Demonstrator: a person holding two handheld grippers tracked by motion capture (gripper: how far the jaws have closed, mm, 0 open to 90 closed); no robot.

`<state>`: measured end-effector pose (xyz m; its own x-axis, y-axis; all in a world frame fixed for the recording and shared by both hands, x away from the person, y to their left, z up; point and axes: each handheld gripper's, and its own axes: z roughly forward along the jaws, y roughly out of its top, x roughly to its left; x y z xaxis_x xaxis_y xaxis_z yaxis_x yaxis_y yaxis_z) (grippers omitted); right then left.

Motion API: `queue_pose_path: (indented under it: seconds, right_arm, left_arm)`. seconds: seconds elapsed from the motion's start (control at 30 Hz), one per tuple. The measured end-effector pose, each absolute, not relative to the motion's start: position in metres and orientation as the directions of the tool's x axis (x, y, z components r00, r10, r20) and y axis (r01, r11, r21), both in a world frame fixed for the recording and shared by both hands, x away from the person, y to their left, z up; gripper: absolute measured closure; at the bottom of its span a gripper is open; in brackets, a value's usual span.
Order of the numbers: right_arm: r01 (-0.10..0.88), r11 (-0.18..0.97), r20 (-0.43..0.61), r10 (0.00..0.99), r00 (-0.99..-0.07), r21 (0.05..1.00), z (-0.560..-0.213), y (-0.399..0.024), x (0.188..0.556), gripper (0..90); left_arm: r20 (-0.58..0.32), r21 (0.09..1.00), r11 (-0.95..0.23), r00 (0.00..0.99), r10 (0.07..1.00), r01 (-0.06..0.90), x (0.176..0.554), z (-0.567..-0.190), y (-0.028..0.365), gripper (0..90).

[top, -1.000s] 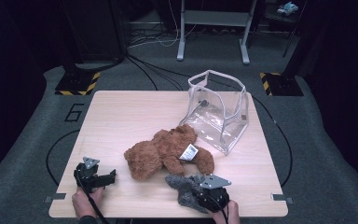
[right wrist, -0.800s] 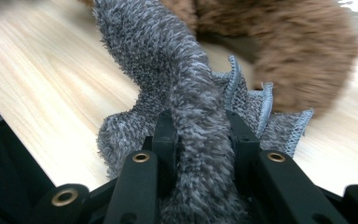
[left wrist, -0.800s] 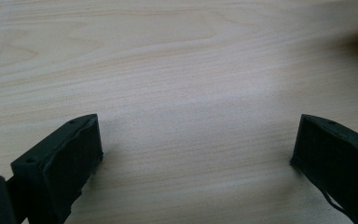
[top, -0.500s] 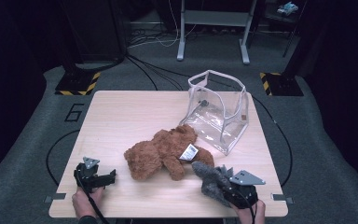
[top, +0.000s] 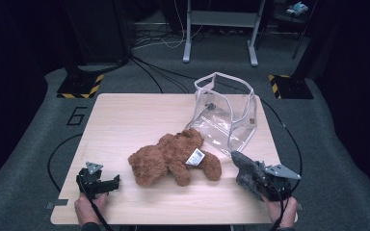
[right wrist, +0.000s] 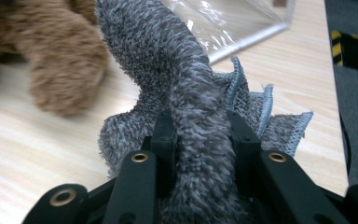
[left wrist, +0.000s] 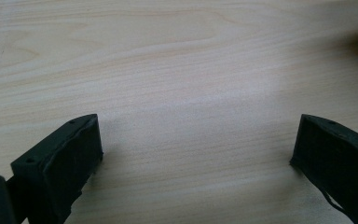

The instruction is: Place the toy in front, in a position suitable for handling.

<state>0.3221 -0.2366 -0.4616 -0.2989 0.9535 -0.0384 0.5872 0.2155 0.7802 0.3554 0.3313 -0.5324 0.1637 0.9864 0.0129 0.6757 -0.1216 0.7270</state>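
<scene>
The right gripper (top: 257, 175) sits near the front right corner of the table (top: 125, 115), its jaws clamped on a bunched grey cloth (top: 248, 171) that sticks out toward the brown teddy bear (top: 173, 156). The bear lies near the middle of the front half. A clear plastic bag (top: 226, 113) stands toward the back right edge. The left gripper (top: 107, 183) rests by the front left corner, jaws spread wide over bare wood.

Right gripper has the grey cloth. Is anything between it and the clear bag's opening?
Nothing visible does. The right gripper holds the grey cloth just below the clear bag; the teddy bear lies to its left, beside that path.
</scene>
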Motion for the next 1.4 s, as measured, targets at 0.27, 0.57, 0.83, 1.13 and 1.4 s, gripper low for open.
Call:
queue_pose_path:
  seconds: [0.27, 0.57, 0.83, 1.13, 1.4]
  right_arm:
    - [0.646, 0.175, -0.052, 0.977, -0.205, 0.743, -0.474, -0.245, 0.342, 68.0]
    - [0.727, 0.159, -0.071, 0.986, -0.151, 0.668, -0.498, -0.246, 0.362, 57.2]
    - [0.690, 0.149, -0.050, 0.986, -0.161, 0.709, -0.474, -0.247, 0.350, 26.3]
    - [0.637, 0.214, -0.001, 0.948, -0.318, 0.740, -0.454, -0.221, 0.334, 15.1]
    - [0.646, 0.276, 0.031, 0.906, -0.422, 0.711, -0.467, -0.190, 0.342, 14.4]
  left_arm:
    - [0.013, 0.727, -0.122, 0.164, 0.986, 0.676, 0.355, -0.532, 0.331, 1.0]
    - [0.013, 0.727, -0.122, 0.164, 0.986, 0.675, 0.355, -0.532, 0.331, 1.0]
    - [0.013, 0.727, -0.121, 0.163, 0.987, 0.676, 0.355, -0.532, 0.331, 1.0]
    - [0.002, 0.725, -0.117, 0.169, 0.986, 0.678, 0.357, -0.533, 0.333, 1.0]
    - [0.000, 0.721, -0.119, 0.172, 0.985, 0.683, 0.357, -0.532, 0.332, 1.0]
